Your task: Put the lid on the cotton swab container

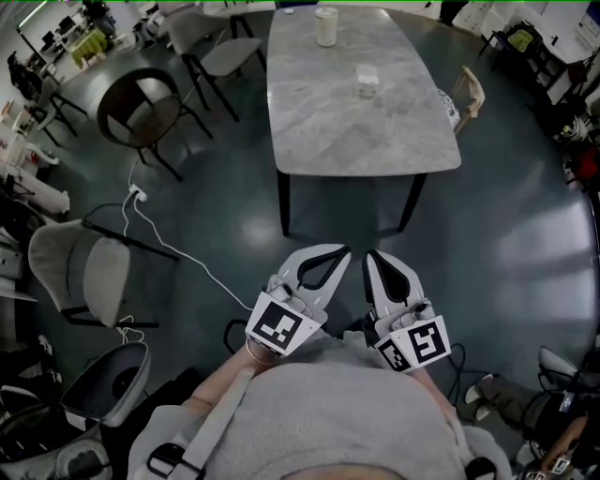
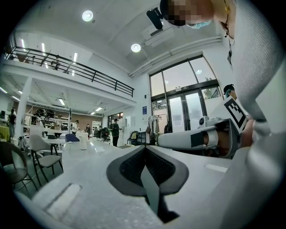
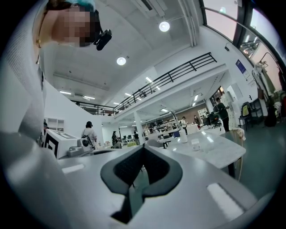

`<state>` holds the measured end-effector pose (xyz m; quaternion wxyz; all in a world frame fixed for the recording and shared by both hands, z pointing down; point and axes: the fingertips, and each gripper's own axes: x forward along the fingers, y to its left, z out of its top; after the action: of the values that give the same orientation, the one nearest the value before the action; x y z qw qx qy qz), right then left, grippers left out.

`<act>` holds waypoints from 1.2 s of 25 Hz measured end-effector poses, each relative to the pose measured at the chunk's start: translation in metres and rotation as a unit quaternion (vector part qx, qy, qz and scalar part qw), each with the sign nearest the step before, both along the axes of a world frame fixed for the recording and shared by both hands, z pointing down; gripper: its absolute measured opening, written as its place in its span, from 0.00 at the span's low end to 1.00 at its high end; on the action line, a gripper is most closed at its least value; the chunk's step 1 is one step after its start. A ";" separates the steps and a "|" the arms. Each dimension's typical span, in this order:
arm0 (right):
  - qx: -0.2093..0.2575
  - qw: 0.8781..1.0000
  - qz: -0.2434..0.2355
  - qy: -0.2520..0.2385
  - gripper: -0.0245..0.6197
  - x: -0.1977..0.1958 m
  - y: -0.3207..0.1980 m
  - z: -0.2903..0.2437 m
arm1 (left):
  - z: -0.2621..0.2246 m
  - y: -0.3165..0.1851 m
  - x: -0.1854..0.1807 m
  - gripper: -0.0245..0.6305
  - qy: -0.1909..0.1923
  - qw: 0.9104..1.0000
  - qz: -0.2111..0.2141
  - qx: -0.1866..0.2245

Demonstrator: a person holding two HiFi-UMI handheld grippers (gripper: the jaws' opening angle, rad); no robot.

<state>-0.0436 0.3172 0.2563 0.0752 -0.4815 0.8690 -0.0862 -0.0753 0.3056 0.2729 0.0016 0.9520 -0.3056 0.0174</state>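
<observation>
We looked down on a dark, glossy floor (image 1: 525, 244), and on it stood the biggest thing in view, a long table (image 1: 366, 141) with a pale grey, marble-veined top, rounded corners and thin dark legs, its long axis running away from us. Chairs ringed it to the left: a round dark-framed one (image 1: 141, 108) beside the table and a grey padded one (image 1: 80, 272) nearer us, with a thin white cable (image 1: 178, 248) snaking over the floor between them. Close under the camera we held the left gripper (image 1: 343, 252) and the right gripper (image 1: 371, 255) side by side and level, both aimed toward the table; each had smooth white shells with dark ribbed pads, and each pair of jaws was pressed together tip to tip, gripping nothing. The cotton swab container (image 1: 325, 26), a pale, smooth cylinder, stood upright at the table's far end, its long axis vertical. The lid (image 1: 367, 81), a small squat pale piece, lay apart from it, on the tabletop nearer us; we could not tell which way up it rested. Both pieces sat well apart from the fingertips, ahead of them and untouched, with bare floor and the near table edge between
</observation>
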 end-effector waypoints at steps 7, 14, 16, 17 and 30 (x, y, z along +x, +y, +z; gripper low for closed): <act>-0.007 1.000 0.005 0.013 0.04 -0.011 0.006 0.003 | 0.002 0.003 -0.009 0.03 0.007 1.000 0.005 -0.003; -0.032 0.999 0.019 0.008 0.04 -0.013 0.015 0.007 | 0.006 0.008 -0.005 0.03 0.004 1.000 0.026 -0.006; -0.035 0.999 0.023 0.007 0.04 -0.010 0.016 0.010 | 0.007 0.009 -0.002 0.03 0.007 1.000 0.029 -0.009; -0.036 0.999 0.023 0.007 0.04 -0.009 0.015 0.012 | 0.009 0.008 0.000 0.03 0.007 0.999 0.030 -0.011; -0.027 1.000 0.011 0.010 0.04 0.005 -0.045 0.013 | 0.013 -0.050 0.018 0.03 0.003 1.000 0.023 -0.009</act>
<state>-0.0382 0.2718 0.2693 0.0542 -0.4940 0.8615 -0.1043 -0.0575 0.2553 0.2860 0.0103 0.9586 -0.2839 0.0177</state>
